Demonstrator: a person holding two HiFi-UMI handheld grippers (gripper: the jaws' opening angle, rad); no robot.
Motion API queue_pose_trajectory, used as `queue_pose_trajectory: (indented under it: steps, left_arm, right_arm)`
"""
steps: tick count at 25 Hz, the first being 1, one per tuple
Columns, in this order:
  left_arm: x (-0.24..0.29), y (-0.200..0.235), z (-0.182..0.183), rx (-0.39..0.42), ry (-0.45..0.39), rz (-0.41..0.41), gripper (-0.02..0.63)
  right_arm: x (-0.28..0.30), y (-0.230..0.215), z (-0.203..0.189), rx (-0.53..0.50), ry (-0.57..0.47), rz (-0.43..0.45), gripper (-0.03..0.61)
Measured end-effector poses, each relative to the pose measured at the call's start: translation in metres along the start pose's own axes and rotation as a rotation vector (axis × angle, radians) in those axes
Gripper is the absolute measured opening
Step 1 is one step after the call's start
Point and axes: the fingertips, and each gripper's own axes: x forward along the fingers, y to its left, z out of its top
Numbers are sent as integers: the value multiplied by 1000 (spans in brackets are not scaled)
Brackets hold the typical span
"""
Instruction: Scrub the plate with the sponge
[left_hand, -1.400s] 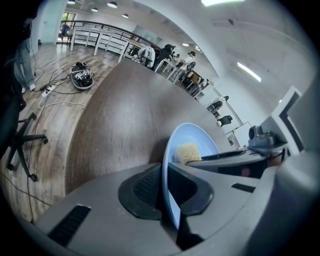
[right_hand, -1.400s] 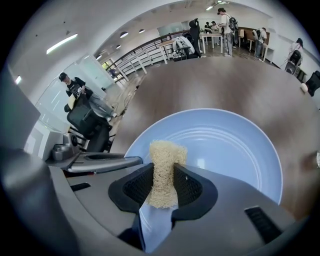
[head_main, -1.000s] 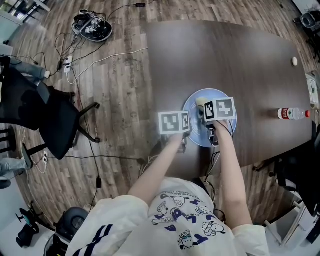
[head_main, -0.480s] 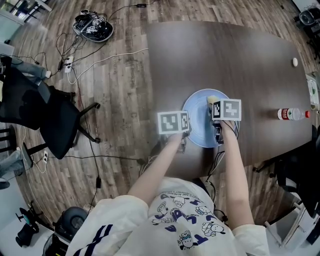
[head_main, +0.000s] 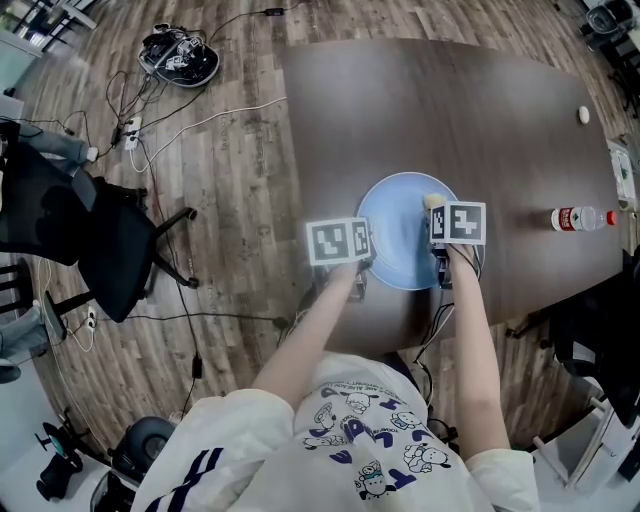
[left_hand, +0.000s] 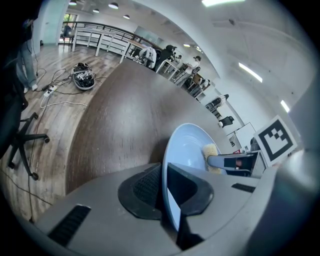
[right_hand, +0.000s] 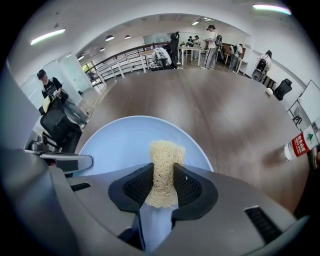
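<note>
Pale-blue plate (head_main: 395, 240) sits on the dark wooden table (head_main: 470, 110), near the edge closest to you. Your left gripper (left_hand: 164, 189) is clamped on the plate's left rim, jaws nearly together on the thin edge. Your right gripper (right_hand: 162, 186) pinches the straw-coloured sponge (right_hand: 165, 160) (a coarse, fibrous pad), held down at the plate's right side. A bottle (head_main: 578, 219) lies well apart on the right.
</note>
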Motion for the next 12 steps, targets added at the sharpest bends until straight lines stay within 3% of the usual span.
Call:
queue_pose_trajectory:
  steps: [12]
  left_arm:
    - [-1,1,1,-22,-8,-3,31]
  right_arm:
    - [-9,-13,-24,10,22,-30,120]
